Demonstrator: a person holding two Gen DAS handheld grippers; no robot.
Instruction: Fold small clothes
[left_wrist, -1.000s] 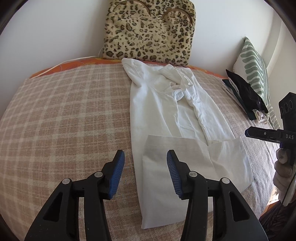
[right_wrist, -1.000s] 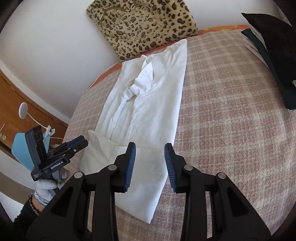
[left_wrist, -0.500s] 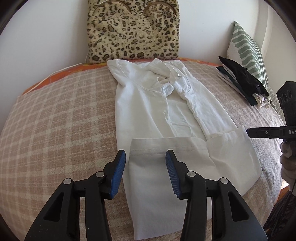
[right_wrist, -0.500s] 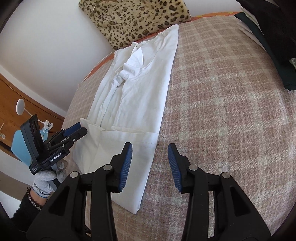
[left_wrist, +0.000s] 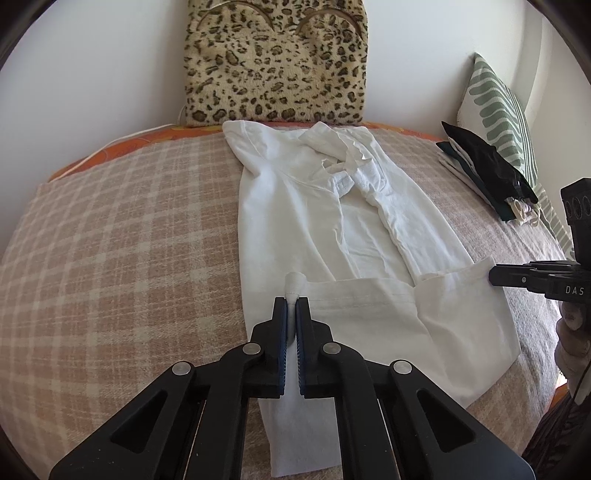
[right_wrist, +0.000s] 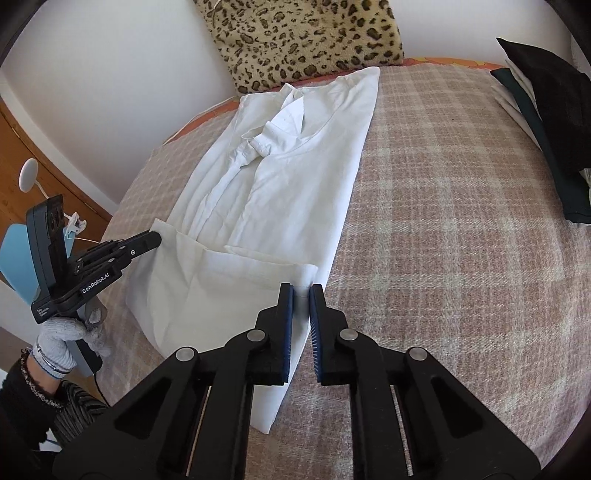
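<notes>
Both claws pinch the white shirt's (left_wrist: 295, 221) folded-up hem corners.

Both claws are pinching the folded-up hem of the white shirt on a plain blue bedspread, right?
Not quite. The bedspread is pink-and-beige plaid, not plain blue, as the right wrist view shows. Both the left claw and right claw do pinch the white shirt.

This is looking like a home bedroom: a bed (left_wrist: 110, 240) is wearing a checked blanket, a leopard-print cushion (left_wrist: 275, 62) is leaning on the wall behind it, folded clothes (left_wrist: 487, 173) are sitting on the bed beside a leaf-patterned pillow (left_wrist: 498, 110).
</notes>
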